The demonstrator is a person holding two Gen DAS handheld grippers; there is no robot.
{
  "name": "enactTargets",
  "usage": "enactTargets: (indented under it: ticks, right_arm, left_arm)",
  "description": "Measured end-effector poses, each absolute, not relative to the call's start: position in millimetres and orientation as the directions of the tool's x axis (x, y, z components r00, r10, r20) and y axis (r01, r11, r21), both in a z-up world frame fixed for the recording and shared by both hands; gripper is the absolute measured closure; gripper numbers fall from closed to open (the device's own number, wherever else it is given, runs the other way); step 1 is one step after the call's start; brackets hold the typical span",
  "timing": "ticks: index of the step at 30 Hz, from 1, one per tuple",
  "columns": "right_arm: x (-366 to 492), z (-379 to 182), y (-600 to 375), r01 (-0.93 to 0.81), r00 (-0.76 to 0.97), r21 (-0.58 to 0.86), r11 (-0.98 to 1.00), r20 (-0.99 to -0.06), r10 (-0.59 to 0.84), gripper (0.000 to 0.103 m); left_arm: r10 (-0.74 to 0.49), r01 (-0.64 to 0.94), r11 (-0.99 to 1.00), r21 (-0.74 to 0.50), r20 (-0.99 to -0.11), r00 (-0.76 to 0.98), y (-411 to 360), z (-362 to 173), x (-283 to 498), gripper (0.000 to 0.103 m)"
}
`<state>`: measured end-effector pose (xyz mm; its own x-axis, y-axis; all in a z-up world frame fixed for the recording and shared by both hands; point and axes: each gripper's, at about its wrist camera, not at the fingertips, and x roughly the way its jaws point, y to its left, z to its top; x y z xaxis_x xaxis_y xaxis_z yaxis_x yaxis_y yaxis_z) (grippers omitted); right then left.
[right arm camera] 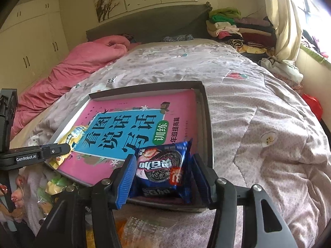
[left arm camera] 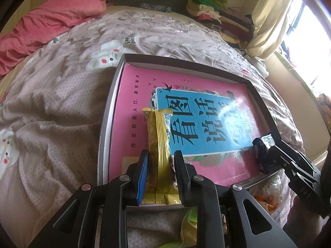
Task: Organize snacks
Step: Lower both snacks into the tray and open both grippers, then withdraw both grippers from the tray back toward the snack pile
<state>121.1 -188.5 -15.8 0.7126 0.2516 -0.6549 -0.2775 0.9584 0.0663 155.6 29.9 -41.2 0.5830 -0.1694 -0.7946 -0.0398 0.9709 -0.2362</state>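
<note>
Two grippers are working over a shallow box (left arm camera: pixel 115 95) lying on the bed (left arm camera: pixel 62 113), its floor covered by a pink book (left arm camera: pixel 134 95).

The left gripper (left arm camera: pixel 159 161) is clenching a yellow packet (left arm camera: pixel 159 136) edge-on. The packet's long axis is running straight out along the fingers, and its far end is reaching over the book near the box's left wall, pointing toward the far rim.

The right gripper (right arm camera: pixel 163 175) is sitting at the box's near right corner, with a blue cookie pack (right arm camera: pixel 163 165) standing upright between its fingers. The left pad is lying against the pack's side, while the right finger (right arm camera: pixel 201 177) appears to be standing just clear, so I judge this grip to be slackening rather than pressing. The pack's lower edge seems to be resting inside the box, against the near wall.

More loose snacks (right arm camera: pixel 51 188) are lying on the bed just outside the near rim, closer to the left gripper. The next move probably hinges on lowering the yellow packet flat, lengthwise beside the left wall, well apart from the blue pack.
</note>
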Motion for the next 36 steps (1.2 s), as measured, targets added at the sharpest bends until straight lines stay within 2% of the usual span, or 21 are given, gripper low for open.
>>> enactTargets:
  ticks: [15,36]
  right_arm:
    - [121.6,-14.7,-189.8,-0.288,0.693,0.099,0.952,-0.665,0.279,0.047]
    - [107.3,12.1,-197.6,-0.289,0.749,0.109,0.951,-0.592,0.296,0.038]
  left_arm:
    - [-0.191,-0.024,0.967,-0.252,-0.791,0.581,28.6,-33.9,148.4,0.078]
    - [-0.218,0.002,0.961,-0.275,-0.756,0.618,34.9,-7.4,125.1,0.045]
